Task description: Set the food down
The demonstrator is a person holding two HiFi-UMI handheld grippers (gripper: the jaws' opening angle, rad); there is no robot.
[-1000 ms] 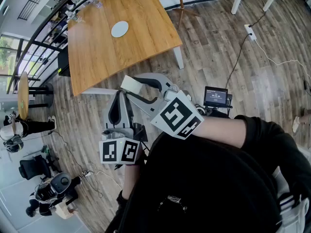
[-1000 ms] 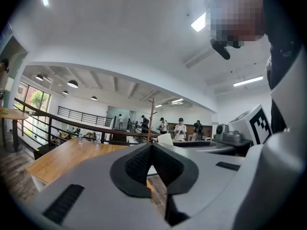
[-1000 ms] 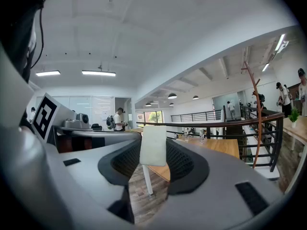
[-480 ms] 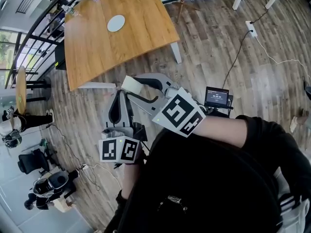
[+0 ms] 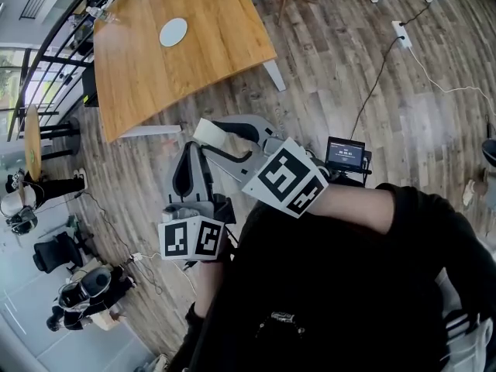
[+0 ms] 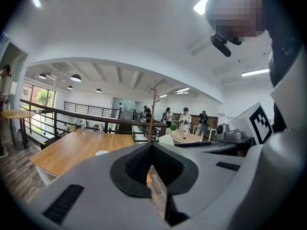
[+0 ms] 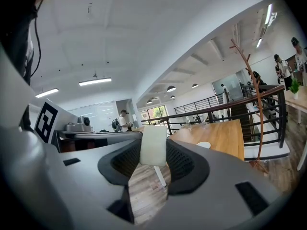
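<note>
The right gripper (image 7: pixel 153 153) is clamped on a pale slab of food (image 7: pixel 153 142) by its flat faces, well away from the wooden table (image 5: pixel 209 45). The slab looks light and squashy, so go gently. The left gripper (image 6: pixel 152 151) is closed on nothing

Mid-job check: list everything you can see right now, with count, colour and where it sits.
table: one, light wood, upper left of the head view, ahead of both grippers
plate: one, white, on the table
bottles: two, clear, at the table's far edge by the railing
power strip: one, white, on the floor at upper right, cable attached
small screen: one, black, beside the right forearm
food block: one, pale cream, short of the table
left gripper: grey, fingers together, nothing between them
right gripper: grey, fingers shut on the food block
</note>
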